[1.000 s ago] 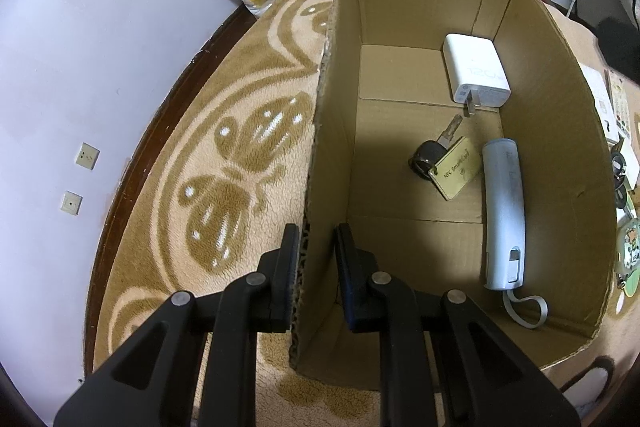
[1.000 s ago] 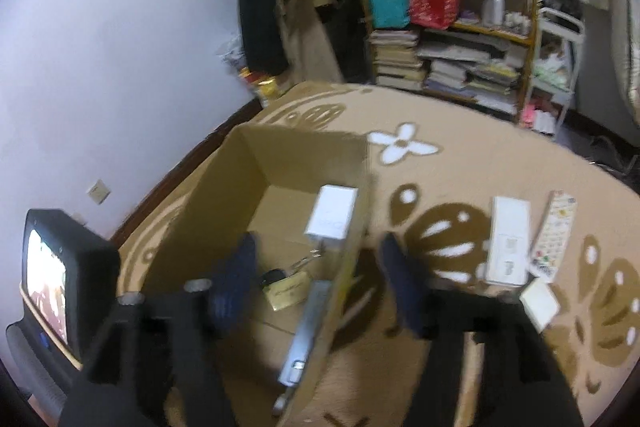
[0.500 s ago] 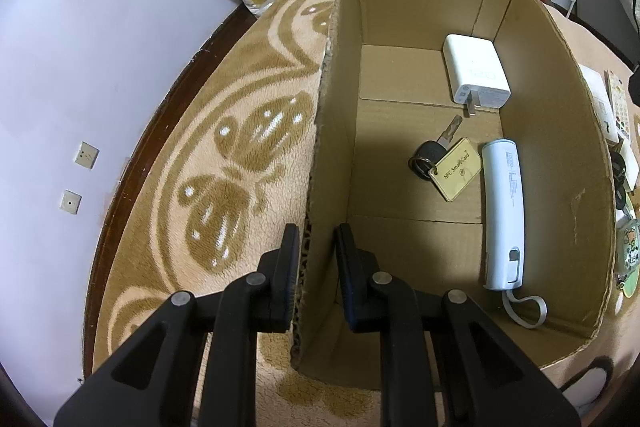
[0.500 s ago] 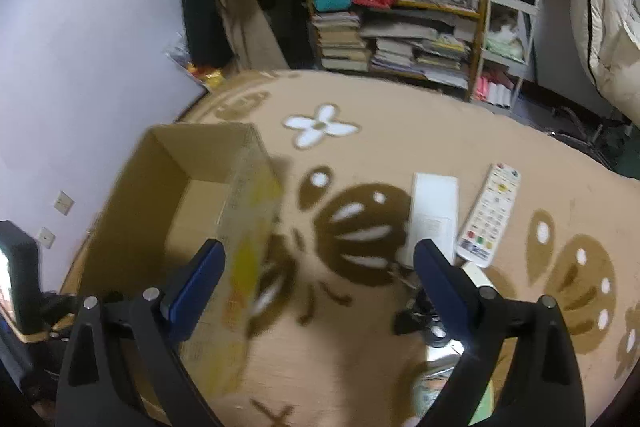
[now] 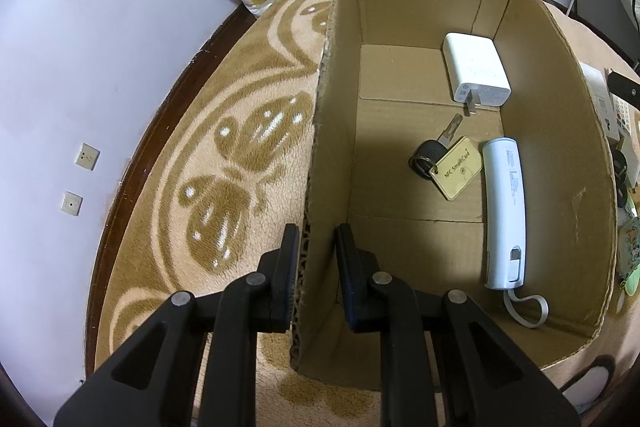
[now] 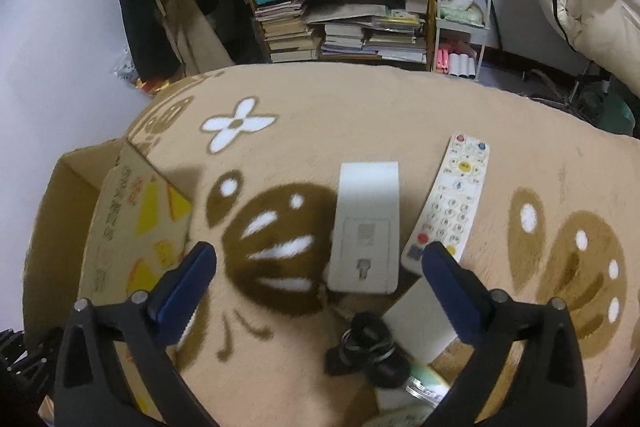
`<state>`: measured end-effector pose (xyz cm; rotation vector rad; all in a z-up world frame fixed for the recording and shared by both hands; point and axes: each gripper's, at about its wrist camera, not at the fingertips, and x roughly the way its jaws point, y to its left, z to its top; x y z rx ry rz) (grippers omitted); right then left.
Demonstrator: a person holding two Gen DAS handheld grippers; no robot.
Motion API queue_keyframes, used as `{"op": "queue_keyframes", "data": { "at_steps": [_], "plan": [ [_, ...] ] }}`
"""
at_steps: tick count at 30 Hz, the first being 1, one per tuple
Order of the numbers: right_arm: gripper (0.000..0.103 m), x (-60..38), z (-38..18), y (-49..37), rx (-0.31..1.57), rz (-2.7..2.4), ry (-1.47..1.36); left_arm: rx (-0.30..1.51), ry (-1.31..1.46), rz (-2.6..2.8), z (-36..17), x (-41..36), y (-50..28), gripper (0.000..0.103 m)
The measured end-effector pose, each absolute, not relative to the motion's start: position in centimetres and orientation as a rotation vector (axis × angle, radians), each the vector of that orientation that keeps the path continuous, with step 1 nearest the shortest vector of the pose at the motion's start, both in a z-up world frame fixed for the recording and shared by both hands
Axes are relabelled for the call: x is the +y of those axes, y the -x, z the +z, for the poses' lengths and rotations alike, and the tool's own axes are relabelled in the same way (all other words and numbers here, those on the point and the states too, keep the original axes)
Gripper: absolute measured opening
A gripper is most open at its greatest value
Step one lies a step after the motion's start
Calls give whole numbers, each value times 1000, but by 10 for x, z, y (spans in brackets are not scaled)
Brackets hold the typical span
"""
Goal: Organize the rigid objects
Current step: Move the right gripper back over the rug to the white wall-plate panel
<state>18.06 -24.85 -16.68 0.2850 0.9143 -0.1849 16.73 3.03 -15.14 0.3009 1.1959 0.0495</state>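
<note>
Left gripper (image 5: pixel 316 251): fingers pinch the box (image 5: pixel 568 163) wall; keep that hold steady. Box holds charger (image 5: pixel 476 75), key (image 5: pixel 432 151), white handset (image 5: pixel 504 211).
Right gripper (image 6: pixel 320 263): fingers wide apart, empty, above the white unit (image 6: pixel 366 227); remote (image 6: pixel 452 203) at 1 o'clock. Descend squarely.
Surface: patterned carpet (image 6: pixel 360 107).
Room: bookshelf (image 6: pixel 340 27) at 12 o'clock.

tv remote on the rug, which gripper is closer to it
Right. The right gripper hangs open just above the rug, its right finger beside the remote. The left gripper is off at the cardboard box, straddling its wall.
</note>
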Motion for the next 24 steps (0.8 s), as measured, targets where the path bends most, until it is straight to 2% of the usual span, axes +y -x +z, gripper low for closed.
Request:
{"op": "queue_keyframes", "data": {
  "at_steps": [15,22,24],
  "plan": [
    [103,-294,-190,-195,932,-171,-508,1198,-284,46,-151,33,-167,19],
    [82,-298,-206,-195,960,-194,-508,1198,-289,47,-150,33,-167,18],
    [69,-298,-206,-196,963,-183,-516,1198,-290,48,-150,33,-167,18]
  ]
}}
